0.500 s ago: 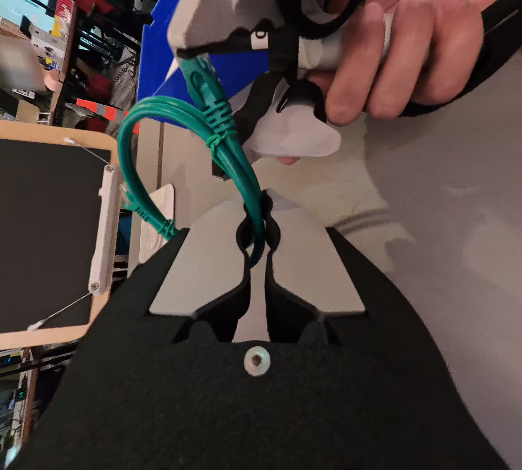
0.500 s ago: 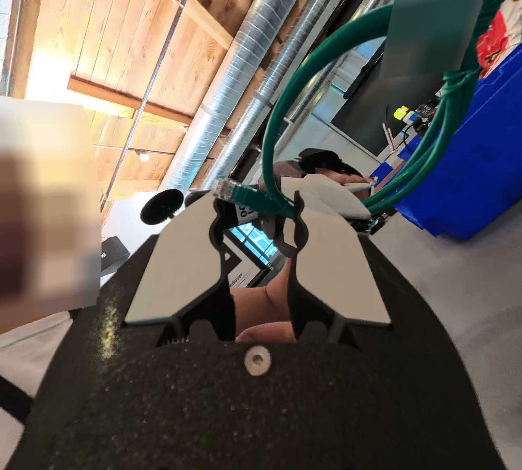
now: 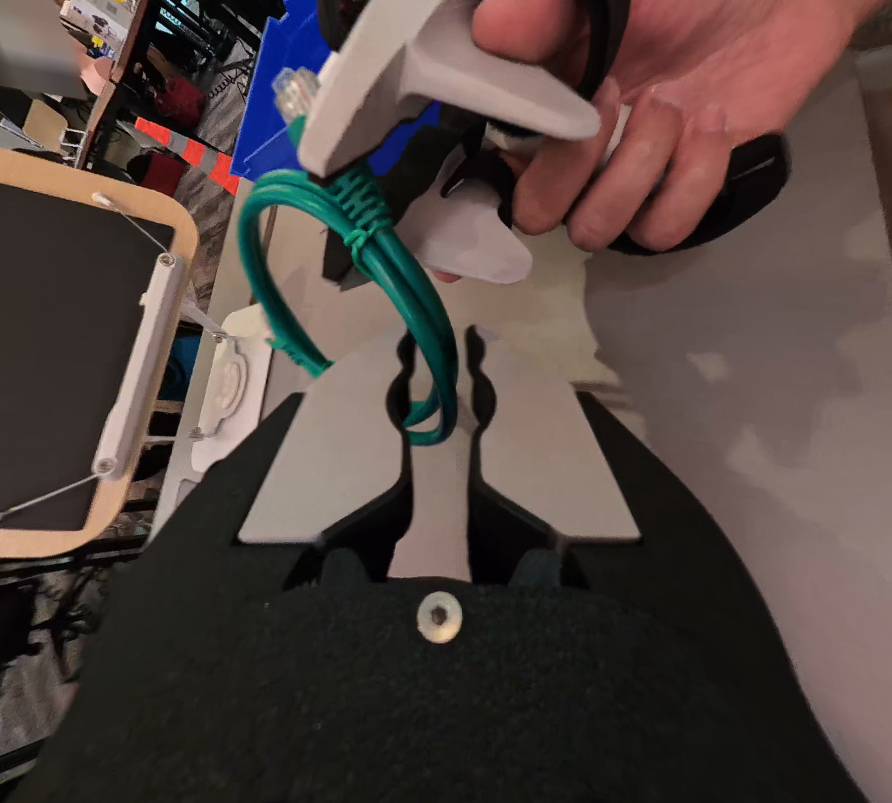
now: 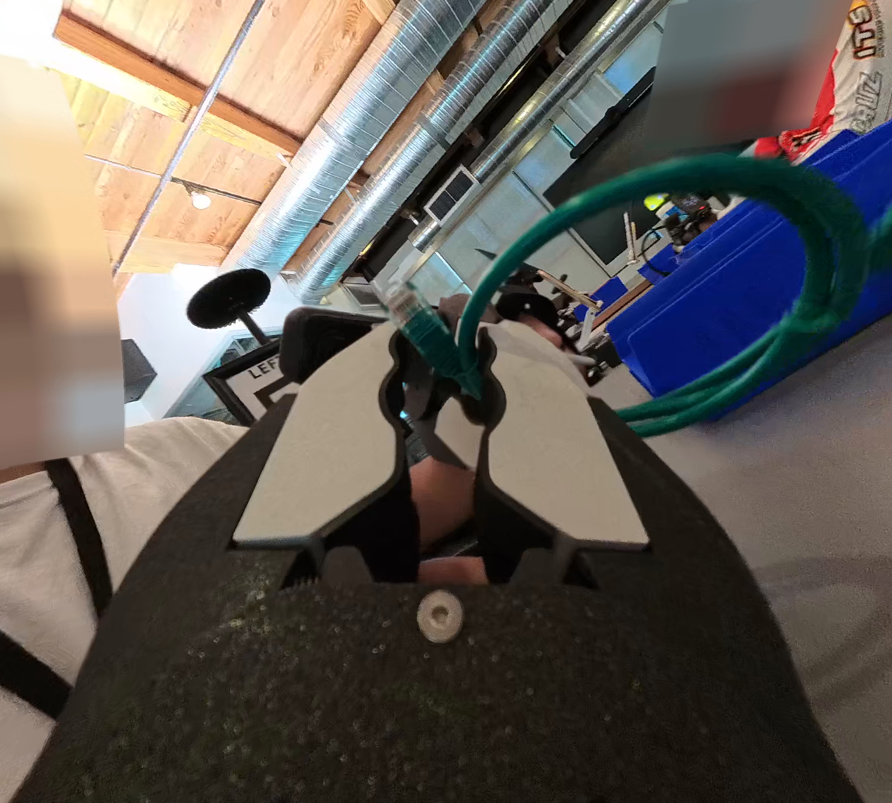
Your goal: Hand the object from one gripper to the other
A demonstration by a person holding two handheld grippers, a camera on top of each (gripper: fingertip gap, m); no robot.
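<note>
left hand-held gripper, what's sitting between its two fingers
In the left wrist view, a loop of the green cable hangs in the gap of the open left hand-held gripper, unpinched.

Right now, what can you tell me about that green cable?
A green network cable, rubbery-looking, coiled into a small loop and bound by a green tie, with a clear plastic plug. It hangs in the air: the right claw pinches it just behind that plug, while the loop dips inside the open left claw, unclamped.

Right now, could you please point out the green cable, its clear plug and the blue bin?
green cable (image 3: 425, 326): left wrist view, on the bundled strands above the left gripper's fingers.
clear plug (image 3: 294, 92): left wrist view, on the transparent connector tip.
blue bin (image 4: 724, 321): right wrist view, on its side wall.
</note>
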